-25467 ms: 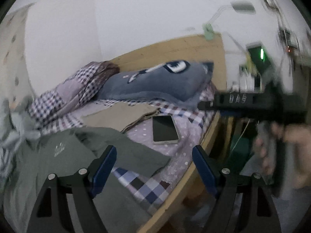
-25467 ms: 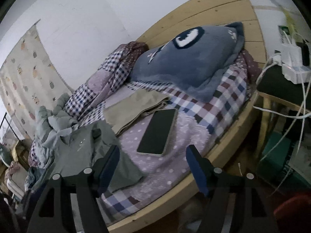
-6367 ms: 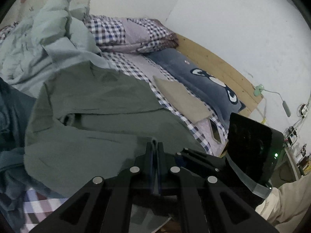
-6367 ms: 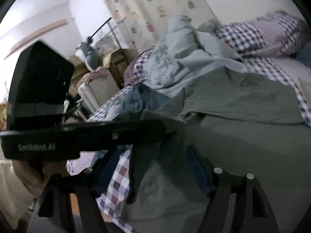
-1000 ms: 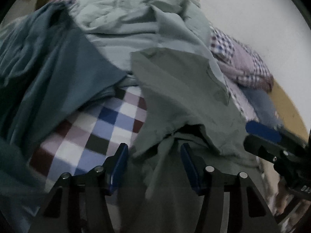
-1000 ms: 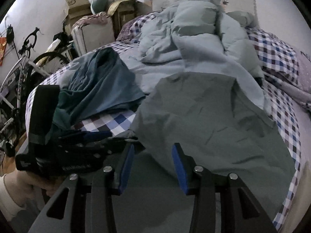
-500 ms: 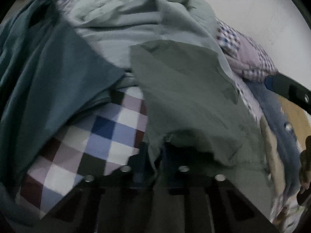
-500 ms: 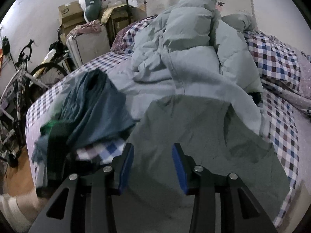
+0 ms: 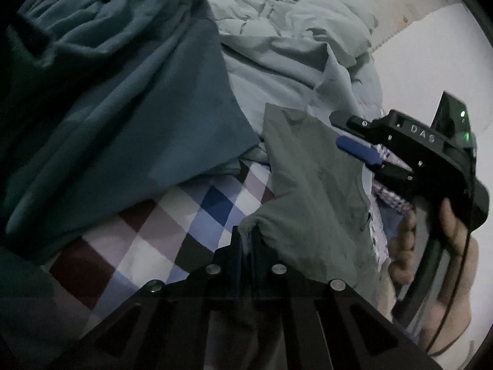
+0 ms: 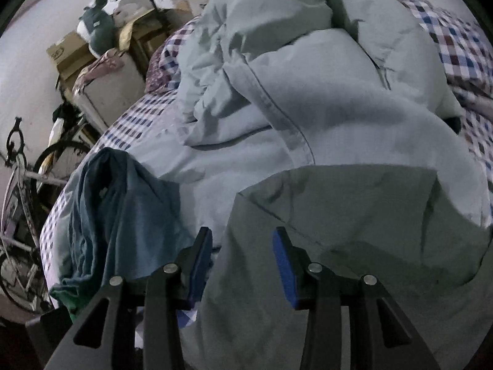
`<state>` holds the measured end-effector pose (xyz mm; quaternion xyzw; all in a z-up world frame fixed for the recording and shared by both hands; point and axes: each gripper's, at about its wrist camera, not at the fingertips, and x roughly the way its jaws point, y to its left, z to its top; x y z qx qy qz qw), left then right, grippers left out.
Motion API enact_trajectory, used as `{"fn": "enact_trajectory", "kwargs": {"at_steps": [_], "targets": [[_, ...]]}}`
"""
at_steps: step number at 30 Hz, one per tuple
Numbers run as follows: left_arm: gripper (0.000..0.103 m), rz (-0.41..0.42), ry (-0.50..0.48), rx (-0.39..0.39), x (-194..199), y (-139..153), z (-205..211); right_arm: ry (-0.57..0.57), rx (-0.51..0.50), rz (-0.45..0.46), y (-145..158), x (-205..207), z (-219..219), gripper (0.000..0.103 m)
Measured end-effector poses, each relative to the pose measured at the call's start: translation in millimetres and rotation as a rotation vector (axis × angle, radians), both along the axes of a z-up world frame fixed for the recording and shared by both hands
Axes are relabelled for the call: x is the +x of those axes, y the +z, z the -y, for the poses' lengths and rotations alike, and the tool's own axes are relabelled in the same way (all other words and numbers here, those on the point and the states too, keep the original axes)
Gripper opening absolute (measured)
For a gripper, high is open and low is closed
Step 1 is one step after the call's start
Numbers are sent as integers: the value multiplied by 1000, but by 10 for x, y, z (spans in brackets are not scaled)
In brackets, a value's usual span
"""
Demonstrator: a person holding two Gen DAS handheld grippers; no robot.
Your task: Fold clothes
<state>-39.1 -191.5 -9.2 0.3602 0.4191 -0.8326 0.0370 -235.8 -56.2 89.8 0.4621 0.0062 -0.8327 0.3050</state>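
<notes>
We see a pale duvet point(image 10: 339, 117) heaped on the checked bed point(image 9: 172, 231), with the grey shirt point(image 10: 354, 246) spread just below it and a teal garment point(image 9: 123, 92) left of the shirt. Our left gripper point(image 9: 248, 242) is clamped on the shirt's edge; our right gripper point(image 10: 243, 262) hangs over the shirt, jaws apart and empty.

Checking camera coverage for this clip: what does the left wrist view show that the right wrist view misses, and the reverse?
Only the left wrist view shows the left gripper shut on the grey-green shirt, and a hand holding the right gripper. Only the right wrist view shows the bicycle, cardboard boxes and the right gripper's open jaws. Both show the shirt, the teal garment and the pale duvet.
</notes>
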Motion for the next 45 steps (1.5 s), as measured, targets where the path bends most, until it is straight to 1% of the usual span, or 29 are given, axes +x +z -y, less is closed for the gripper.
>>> {"fn": "enact_trajectory", "kwargs": {"at_steps": [3, 6, 8, 11, 12, 14, 15, 16, 17, 18, 19, 20, 21, 22, 25, 27, 29, 30, 31, 33, 35, 39, 43, 45], "targets": [[3, 4, 26, 11, 61, 20, 16, -3, 11, -31, 52, 165, -90, 44], [3, 2, 22, 13, 73, 51, 13, -41, -3, -102, 232, 515, -419, 44], [3, -14, 15, -23, 99, 135, 0, -78, -21, -151, 363, 804, -679, 44], [3, -42, 49, -104, 169, 276, 13, -159, -52, -222, 560, 1466, -1241, 48], [3, -63, 65, -122, 229, 326, 43, -191, -61, -241, 608, 1712, -1438, 50], [6, -94, 78, -131, 295, 412, 117, -259, -61, -253, 594, 2208, -1774, 60], [13, -109, 73, -127, 333, 441, 150, -285, -58, -251, 568, 2419, -1904, 61], [27, -123, 67, -123, 375, 469, 183, -310, -55, -251, 540, 2629, -2029, 63], [36, -139, 56, -114, 444, 487, 208, -320, -47, -261, 481, 2821, -2079, 64], [53, -156, 39, -100, 494, 505, 212, -330, -39, -270, 423, 3013, -2130, 65], [67, -174, 15, -84, 535, 525, 202, -341, -31, -280, 364, 3205, -2180, 67], [70, -193, -20, -74, 603, 557, 178, -351, -22, -290, 306, 3397, -2231, 69], [77, -212, -53, -66, 670, 591, 152, -361, -14, -300, 247, 3589, -2281, 69], [85, -224, -76, -78, 743, 632, 113, -372, -6, -309, 189, 3782, -2332, 71], [85, -272, -129, -171, 1008, 781, -31, -396, 12, -356, -18, 4241, -2376, 71], [86, -283, -179, -222, 1253, 809, -112, -414, 19, -360, -134, 4366, -2358, 72], [86, -255, -206, -243, 1531, 746, -151, -405, 2, -330, -210, 4375, -2322, 72], [86, -232, -207, -241, 1668, 708, -153, -400, -7, -315, -246, 4378, -2304, 72], [86, -211, -207, -238, 1804, 672, -152, -393, -25, -308, -250, 4362, -2287, 72], [86, -187, -177, -226, 2065, 625, -117, -383, -51, -308, -239, 4360, -2251, 72], [86, -173, -137, -213, 2267, 570, -54, -377, -50, -307, -258, 4378, -2210, 72], [86, -111, -70, -128, 2541, 356, 77, -357, -49, -305, -270, 4391, -2066, 72], [86, -72, -58, -47, 2729, 145, 78, -328, -60, -313, -267, 4415, -1903, 72], [86, -54, -55, -17, 2796, 39, 49, -311, -46, -320, -287, 4430, -1832, 72]]}}
